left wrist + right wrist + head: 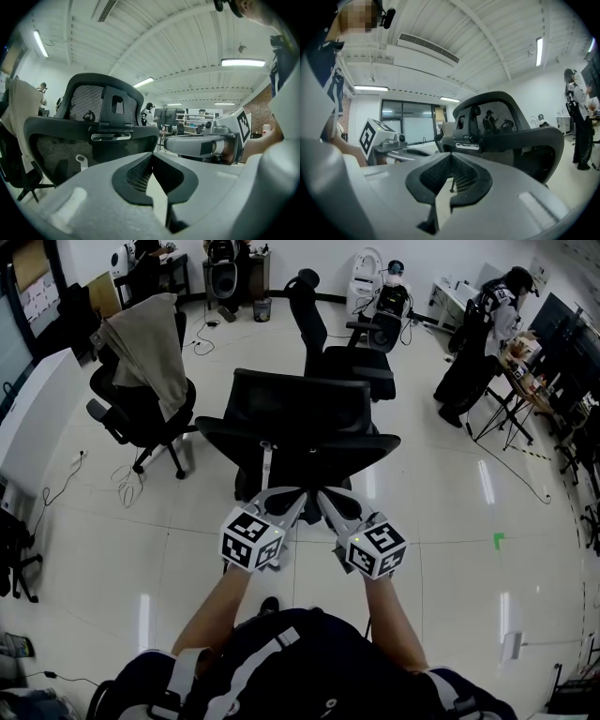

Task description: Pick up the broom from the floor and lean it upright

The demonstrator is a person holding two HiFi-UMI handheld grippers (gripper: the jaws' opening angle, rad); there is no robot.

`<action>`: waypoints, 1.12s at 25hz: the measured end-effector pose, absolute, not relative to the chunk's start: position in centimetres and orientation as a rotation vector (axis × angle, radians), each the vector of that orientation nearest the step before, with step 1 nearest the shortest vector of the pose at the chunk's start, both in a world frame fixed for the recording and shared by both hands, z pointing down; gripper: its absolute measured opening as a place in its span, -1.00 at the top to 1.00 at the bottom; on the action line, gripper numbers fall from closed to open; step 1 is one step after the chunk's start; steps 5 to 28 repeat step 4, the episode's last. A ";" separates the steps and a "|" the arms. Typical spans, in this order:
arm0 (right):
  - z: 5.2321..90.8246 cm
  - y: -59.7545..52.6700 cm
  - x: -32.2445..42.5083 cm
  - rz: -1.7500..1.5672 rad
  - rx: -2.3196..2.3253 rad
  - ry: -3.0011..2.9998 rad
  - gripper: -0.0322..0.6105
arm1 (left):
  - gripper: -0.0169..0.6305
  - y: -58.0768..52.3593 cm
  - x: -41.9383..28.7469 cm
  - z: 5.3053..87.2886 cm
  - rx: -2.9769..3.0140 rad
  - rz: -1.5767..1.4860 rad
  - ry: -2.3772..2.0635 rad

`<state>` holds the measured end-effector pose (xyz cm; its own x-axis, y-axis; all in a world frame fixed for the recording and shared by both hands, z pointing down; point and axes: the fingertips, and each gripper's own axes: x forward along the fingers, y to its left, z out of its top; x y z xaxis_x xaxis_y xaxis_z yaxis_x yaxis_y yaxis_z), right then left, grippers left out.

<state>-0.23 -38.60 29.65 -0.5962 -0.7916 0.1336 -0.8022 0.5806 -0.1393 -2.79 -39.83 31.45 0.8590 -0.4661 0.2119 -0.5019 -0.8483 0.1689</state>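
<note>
Head view shows no broom on the floor; a chair [309,423] stands at twelve o'clock. Left gripper [291,502] and right gripper [330,504] are both pressed together, empty. A broom is probably light and stiff; grasp mid-handle.

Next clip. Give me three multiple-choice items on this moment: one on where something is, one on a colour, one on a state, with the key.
1. Where is the beige garment?
A. On the floor
B. Draped over an office chair
C. On a desk

2. What colour is the floor marker?
A. Green
B. Red
C. Yellow

3. How do the left gripper and right gripper stand?
A. Both open
B. Both shut, empty
C. One holds a broom

Key:
1 B, it hangs over the chair's back.
2 A, it shows plainly green.
3 B, each gripper view shows the jaw tips together with nothing between.
</note>
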 end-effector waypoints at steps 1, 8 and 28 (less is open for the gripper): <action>29.7 -38.7 -0.2 0.287 1.384 -2.745 0.89 | 0.95 -39.8 -2.7 31.5 2.816 0.243 -0.740; 29.7 -38.8 -0.1 0.291 1.387 -2.749 0.89 | 0.95 -40.0 -2.5 31.6 2.819 0.247 -0.737; 29.7 -38.8 -0.1 0.291 1.387 -2.749 0.89 | 0.95 -40.0 -2.5 31.6 2.819 0.247 -0.737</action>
